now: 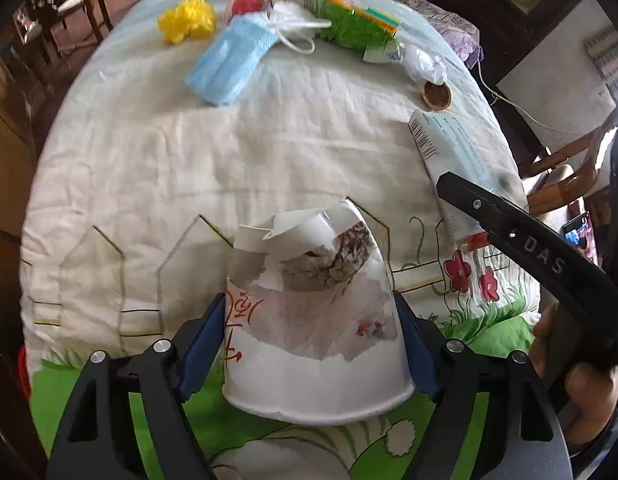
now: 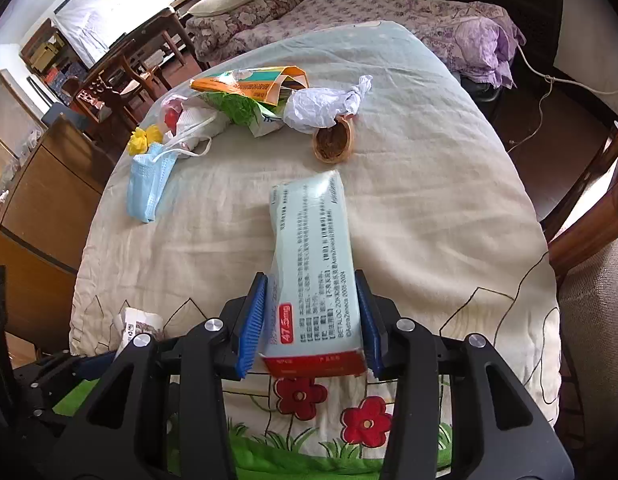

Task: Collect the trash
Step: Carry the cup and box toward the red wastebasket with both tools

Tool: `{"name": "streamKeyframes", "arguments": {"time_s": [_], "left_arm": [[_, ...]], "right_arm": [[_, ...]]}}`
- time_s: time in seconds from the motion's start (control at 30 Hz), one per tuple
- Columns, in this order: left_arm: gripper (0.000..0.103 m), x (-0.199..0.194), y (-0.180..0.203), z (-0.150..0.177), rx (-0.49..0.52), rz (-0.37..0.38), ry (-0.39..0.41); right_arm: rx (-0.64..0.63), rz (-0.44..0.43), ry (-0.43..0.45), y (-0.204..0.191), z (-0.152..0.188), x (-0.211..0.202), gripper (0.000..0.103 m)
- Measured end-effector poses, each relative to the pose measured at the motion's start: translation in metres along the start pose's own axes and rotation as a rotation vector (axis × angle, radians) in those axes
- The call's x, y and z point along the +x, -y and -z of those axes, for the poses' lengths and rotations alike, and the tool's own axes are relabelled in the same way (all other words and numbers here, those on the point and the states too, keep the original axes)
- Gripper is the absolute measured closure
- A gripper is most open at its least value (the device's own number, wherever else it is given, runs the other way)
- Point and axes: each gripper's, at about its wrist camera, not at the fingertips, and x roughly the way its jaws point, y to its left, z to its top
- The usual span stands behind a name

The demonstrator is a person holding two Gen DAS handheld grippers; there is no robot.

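Paper cup [image 1: 315,320] between left gripper [image 1: 311,344] pads — touching

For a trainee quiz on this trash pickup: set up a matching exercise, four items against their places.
Items:
1. torn paper cup
2. medicine box
3. face mask
4. walnut shell

Places:
A. beside the crumpled white wrapper
B. between the left jaws
C. near the yellow scrap
D. between the right jaws

Pairs: 1-B, 2-D, 3-C, 4-A
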Motion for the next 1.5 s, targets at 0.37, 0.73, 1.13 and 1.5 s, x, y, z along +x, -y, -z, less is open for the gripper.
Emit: {"name": "streamKeyframes", "arguments": {"time_s": [0.37, 0.73, 1.13, 1.5], "left_arm": [[0.024, -0.074, -0.040, 0.018, -0.050, -0.054, 0.192], [0.024, -0.103, -0.090, 0.047, -0.128, -0.078, 0.268], [0.024, -0.116, -0.127, 0.063, -0.210, -0.044, 0.292], [0.024, -0.139, -0.166, 0.092, -0.284, -0.063, 0.333]], "right_arm": [[-0.052, 0.060, -0.004, -0.009, 0.001, 0.003, 0.031], [-0.149, 0.175, -0.039, -0.023, -0.007, 0.017, 0.035], [-0.179, 0.066, 0.031, -0.041, 0.010, -0.010, 0.059], [-0.363, -0.101, 0.011, -0.132, 0.043, -0.042, 0.059]]}}
